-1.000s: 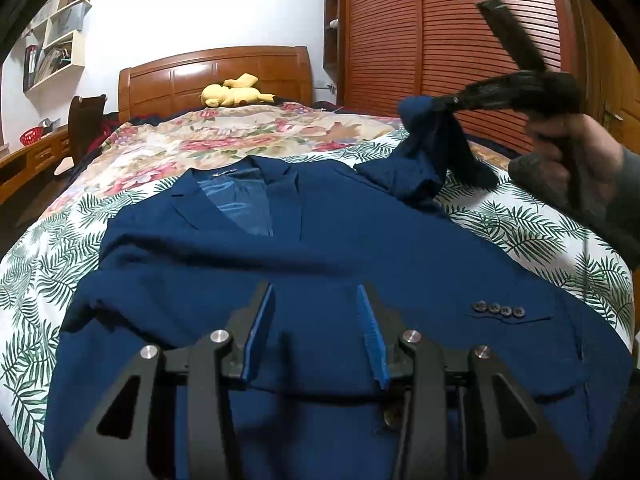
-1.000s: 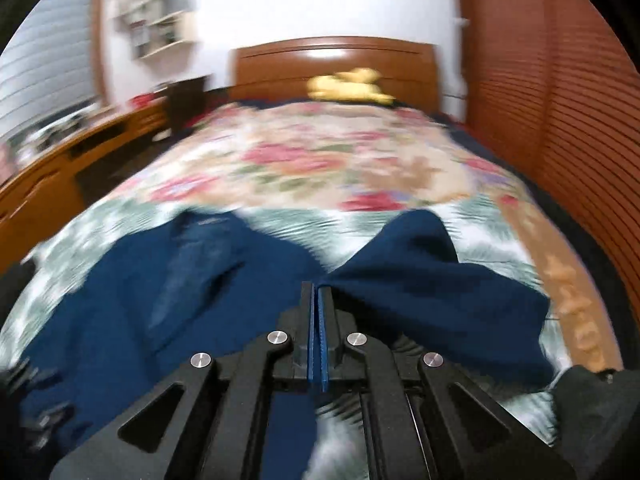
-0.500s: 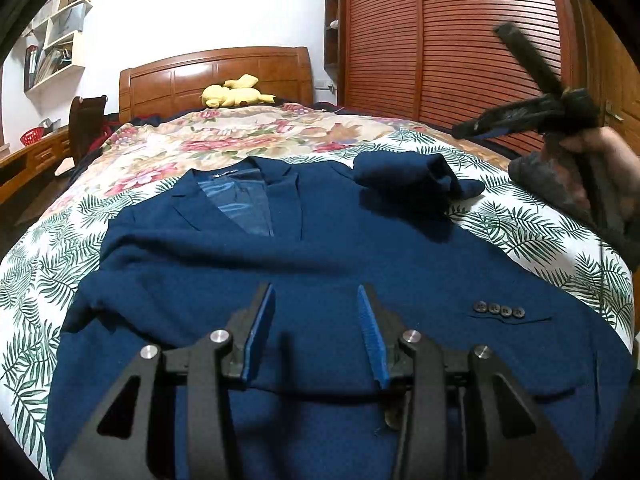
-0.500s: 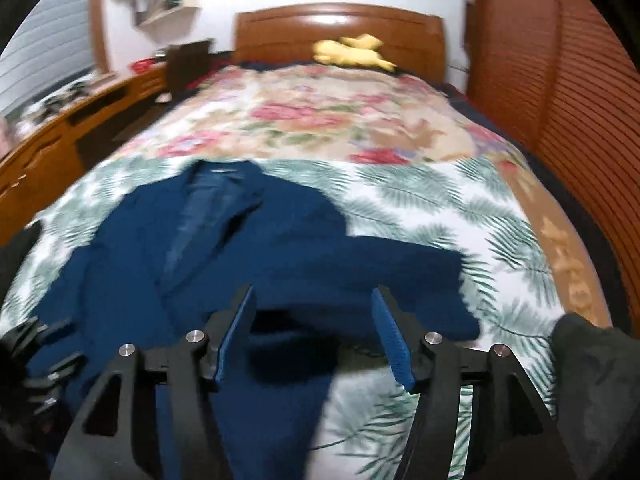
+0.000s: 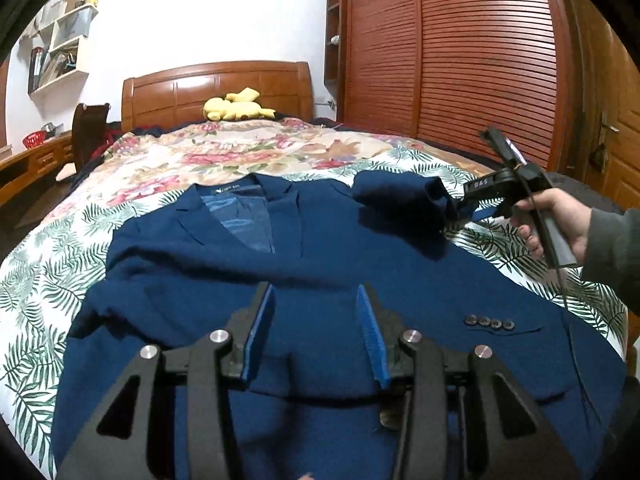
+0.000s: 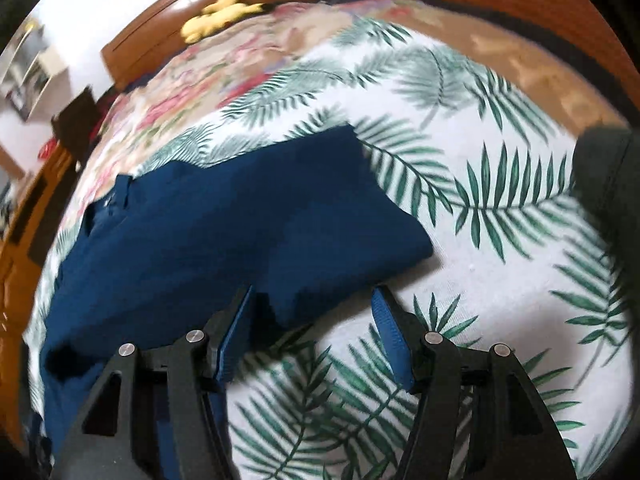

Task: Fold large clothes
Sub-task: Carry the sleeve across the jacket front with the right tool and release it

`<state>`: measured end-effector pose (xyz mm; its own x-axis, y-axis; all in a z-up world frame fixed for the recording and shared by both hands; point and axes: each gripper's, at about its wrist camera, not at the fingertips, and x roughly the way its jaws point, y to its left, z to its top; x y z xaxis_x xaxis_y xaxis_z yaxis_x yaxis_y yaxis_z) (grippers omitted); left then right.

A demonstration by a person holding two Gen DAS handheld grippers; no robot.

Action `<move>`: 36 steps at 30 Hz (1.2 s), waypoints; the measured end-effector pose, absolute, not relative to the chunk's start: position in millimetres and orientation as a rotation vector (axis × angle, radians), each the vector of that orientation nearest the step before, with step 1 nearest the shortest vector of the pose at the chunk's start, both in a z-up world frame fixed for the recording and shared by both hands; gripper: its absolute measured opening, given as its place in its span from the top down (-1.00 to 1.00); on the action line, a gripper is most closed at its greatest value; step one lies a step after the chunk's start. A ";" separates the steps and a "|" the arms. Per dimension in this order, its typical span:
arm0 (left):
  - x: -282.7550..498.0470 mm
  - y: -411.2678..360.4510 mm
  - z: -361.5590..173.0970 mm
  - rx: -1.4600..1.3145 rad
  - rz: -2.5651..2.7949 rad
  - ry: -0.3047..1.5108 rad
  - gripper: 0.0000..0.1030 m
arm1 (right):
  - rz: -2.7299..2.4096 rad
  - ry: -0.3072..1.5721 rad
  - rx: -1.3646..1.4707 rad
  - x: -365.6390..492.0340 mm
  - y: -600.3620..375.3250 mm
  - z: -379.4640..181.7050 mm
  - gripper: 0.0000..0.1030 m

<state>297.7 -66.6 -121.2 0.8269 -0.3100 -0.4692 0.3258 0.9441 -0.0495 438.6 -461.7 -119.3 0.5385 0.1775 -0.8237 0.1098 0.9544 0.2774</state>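
Note:
A navy blue suit jacket [image 5: 320,264] lies front up on the bed, collar toward the headboard. Its far right sleeve [image 5: 396,200] is folded in a heap near the shoulder. My left gripper [image 5: 316,320] is open and empty, hovering over the jacket's lower front. My right gripper [image 6: 312,320] is open and empty, low over the leaf-print sheet at the edge of the folded sleeve [image 6: 288,216]. In the left wrist view the right gripper [image 5: 460,204] sits just right of the sleeve, held by a hand.
The bed has a leaf-print sheet [image 5: 500,248] and a floral quilt [image 5: 240,152]. A yellow plush toy [image 5: 236,109] lies by the wooden headboard [image 5: 216,88]. Slatted wooden wardrobe doors [image 5: 480,60] stand on the right, a desk [image 5: 28,160] on the left.
My right gripper let go of the sleeve, which dropped onto the jacket's shoulder. The gripper then opened and came down low beside the sleeve. My left gripper stayed put.

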 end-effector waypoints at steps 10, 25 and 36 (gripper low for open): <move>277.6 -53.1 -105.8 0.053 -0.317 0.479 0.11 | 0.036 0.956 0.190 456.3 -444.6 -113.2 0.93; 227.1 -8.9 -80.4 0.000 -0.315 0.431 0.11 | 0.535 0.584 -0.081 321.8 -279.9 39.5 0.96; 199.3 15.4 -65.4 -0.017 -0.287 0.401 0.11 | 0.714 0.672 -0.239 227.6 -217.6 23.8 0.63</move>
